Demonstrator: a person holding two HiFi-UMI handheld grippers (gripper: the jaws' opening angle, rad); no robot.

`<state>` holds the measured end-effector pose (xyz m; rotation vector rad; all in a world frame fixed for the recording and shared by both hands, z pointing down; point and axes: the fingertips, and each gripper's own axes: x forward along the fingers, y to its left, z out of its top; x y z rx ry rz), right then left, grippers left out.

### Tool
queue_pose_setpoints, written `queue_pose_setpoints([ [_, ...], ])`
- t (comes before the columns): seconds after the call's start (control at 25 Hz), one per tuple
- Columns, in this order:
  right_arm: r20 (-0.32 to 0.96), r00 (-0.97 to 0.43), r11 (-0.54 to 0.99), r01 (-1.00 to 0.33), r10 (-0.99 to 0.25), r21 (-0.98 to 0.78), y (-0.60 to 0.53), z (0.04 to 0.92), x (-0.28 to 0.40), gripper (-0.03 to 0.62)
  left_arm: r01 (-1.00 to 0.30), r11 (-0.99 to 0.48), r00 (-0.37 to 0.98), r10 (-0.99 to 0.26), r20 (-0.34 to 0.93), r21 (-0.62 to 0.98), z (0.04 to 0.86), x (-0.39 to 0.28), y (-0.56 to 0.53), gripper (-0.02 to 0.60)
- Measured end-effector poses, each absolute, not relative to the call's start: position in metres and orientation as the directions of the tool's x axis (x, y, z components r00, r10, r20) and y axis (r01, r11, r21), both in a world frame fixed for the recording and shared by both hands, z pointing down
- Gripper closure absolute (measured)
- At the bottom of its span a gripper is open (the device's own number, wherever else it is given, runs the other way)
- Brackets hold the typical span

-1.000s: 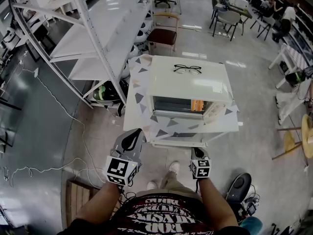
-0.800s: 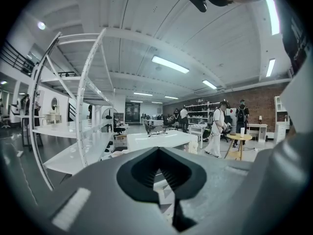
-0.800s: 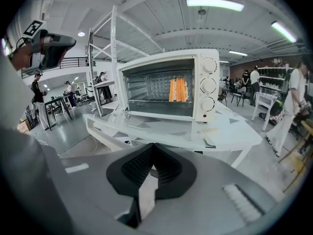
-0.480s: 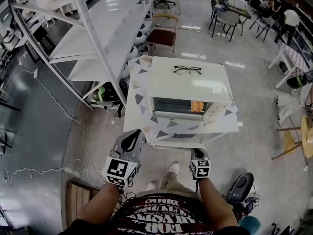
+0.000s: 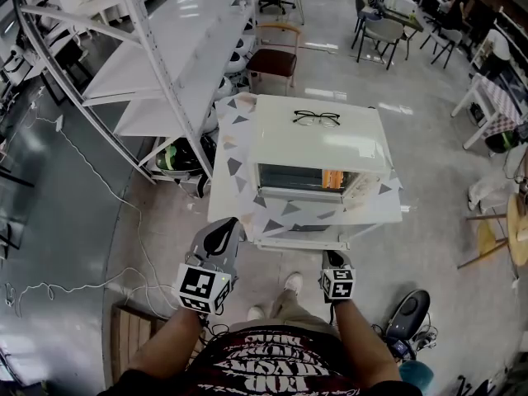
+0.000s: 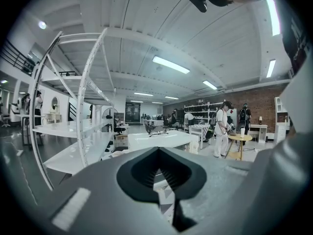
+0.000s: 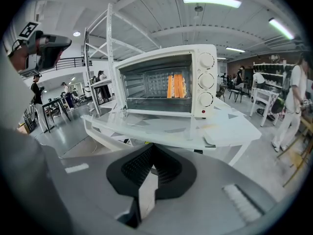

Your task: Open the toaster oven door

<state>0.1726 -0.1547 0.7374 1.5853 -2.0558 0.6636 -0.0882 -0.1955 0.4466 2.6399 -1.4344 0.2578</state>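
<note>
Both unmoved: left gripper (image 5: 228, 223), right gripper (image 5: 332, 255), jaws pressed together before toaster oven (image 5: 318, 143)

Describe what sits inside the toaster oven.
Two upright orange sticks stand at the back of the toaster oven, above a wire rack. What lies beneath the rack is hidden.

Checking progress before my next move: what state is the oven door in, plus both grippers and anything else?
toaster oven door, open, dropped flat.
left gripper, shut, empty.
right gripper, shut, empty, short of the door.
glasses, lying on top of the toaster oven.
orange item, inside the toaster oven.
</note>
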Motion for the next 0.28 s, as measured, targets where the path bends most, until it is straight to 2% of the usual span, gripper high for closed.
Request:
queue_pose_setpoints([
  [0.28, 0.618, -0.24, 0.233, -0.968, -0.749, -0.093, -0.1562, 0.7378, 0.172, 0.568, -0.836, -0.547, 0.54, -0.815, 0.208, 0.027, 0.4478, -0.0842, -0.1962, 0.581],
])
